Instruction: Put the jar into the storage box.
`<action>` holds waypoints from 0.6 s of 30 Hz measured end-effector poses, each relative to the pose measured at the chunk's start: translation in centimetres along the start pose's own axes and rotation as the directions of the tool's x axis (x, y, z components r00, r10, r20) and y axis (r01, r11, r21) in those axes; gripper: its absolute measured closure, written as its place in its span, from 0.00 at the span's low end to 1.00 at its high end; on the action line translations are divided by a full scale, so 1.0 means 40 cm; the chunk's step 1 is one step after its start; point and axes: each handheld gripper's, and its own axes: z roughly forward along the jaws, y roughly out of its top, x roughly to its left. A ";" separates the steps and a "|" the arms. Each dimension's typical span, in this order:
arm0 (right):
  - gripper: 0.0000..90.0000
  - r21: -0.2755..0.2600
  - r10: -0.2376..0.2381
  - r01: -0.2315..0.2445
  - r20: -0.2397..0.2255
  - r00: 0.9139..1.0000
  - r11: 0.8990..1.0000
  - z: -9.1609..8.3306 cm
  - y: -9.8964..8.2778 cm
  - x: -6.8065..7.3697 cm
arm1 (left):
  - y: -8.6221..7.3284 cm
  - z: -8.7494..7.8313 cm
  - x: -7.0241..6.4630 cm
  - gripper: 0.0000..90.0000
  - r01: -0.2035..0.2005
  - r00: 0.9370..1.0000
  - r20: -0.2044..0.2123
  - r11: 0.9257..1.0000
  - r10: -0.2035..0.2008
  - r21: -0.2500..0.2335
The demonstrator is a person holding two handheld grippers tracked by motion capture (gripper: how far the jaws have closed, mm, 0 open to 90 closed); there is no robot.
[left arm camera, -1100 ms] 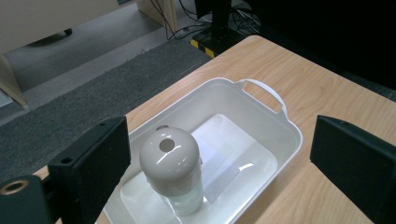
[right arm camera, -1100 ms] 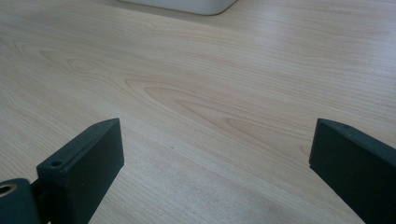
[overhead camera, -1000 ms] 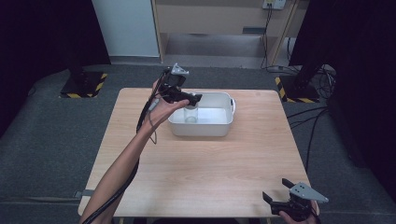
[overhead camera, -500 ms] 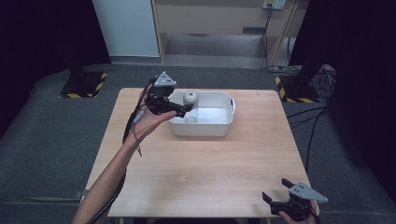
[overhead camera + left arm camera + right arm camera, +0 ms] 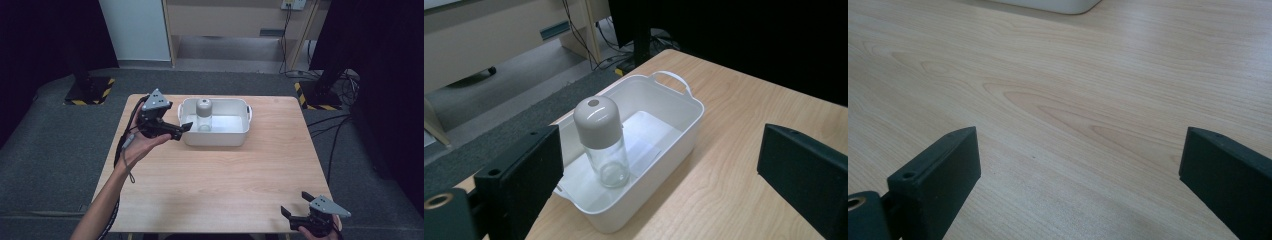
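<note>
One wooden table, one white tub, one glass jar, two grippers

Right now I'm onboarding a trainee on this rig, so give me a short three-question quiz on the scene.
1. True or false: the glass jar with a grey cap stands upright in the white tub.
2. Which tongs are nearest the tub: A left tongs, B right tongs?
3. Fill in: both tongs are ___.

Key: 1 true. 2 A. 3 open.
</note>
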 end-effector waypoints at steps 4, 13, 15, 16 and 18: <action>0.03 0.002 0.000 0.000 -0.001 1.000 1.000 0.001 0.000 0.001 | -0.032 -0.033 -0.008 0.03 0.009 1.000 -0.005 1.000 -0.010 -0.018; 0.04 -0.005 0.002 -0.002 0.000 1.000 1.000 0.000 -0.001 -0.003 | -0.124 -0.096 -0.026 0.03 0.024 1.000 -0.007 0.999 -0.024 -0.036; 0.04 0.001 0.005 -0.005 -0.002 1.000 1.000 0.000 -0.001 -0.001 | -0.143 -0.106 -0.031 0.03 0.023 1.000 -0.014 0.999 -0.024 -0.032; 0.03 0.000 0.004 -0.004 -0.002 1.000 1.000 0.001 -0.001 0.000 | -0.152 -0.112 -0.034 0.03 0.018 1.000 -0.019 0.999 -0.019 -0.032; 0.03 0.002 0.005 -0.005 -0.001 1.000 1.000 0.000 -0.001 0.000 | -0.169 -0.119 -0.039 0.03 0.014 1.000 -0.023 0.999 -0.015 -0.033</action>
